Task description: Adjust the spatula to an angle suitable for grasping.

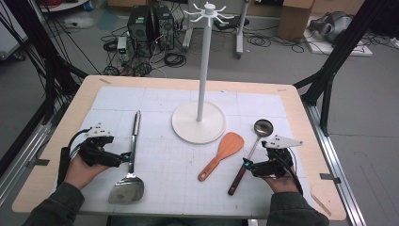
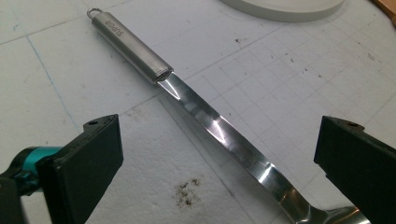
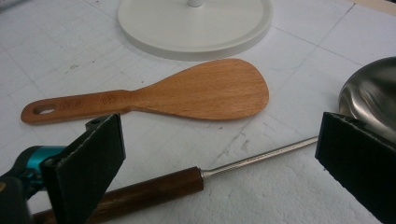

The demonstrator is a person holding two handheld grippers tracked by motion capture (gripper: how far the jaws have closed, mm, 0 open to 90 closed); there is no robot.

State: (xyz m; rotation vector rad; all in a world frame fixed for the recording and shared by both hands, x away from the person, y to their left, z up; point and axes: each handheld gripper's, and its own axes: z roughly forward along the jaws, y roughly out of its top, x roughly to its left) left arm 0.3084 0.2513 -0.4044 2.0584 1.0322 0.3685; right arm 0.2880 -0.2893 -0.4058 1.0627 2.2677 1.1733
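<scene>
— Where does the left gripper (image 1: 128, 156) stand?

— Low over the white mat (image 1: 155, 165), jaws spread wide and gripping nothing. The steel spatula (image 1: 130, 160) lies flat between them: its shiny neck crosses the gap, its tubular handle runs away ahead of the jaws, and its blade sits close under the right-hand jaw in the left gripper view.

— And the right gripper (image 1: 245, 163)?

— Released too. The ladle (image 1: 249, 153) lies on the mat between its jaws, wooden handle near the left jaw, thin steel shaft running to the bowl beside the right jaw.

— Anything beyond?

— The wooden rice paddle (image 3: 154, 95) lies just ahead of the jaws, and past it the white stand (image 1: 201, 94).
</scene>
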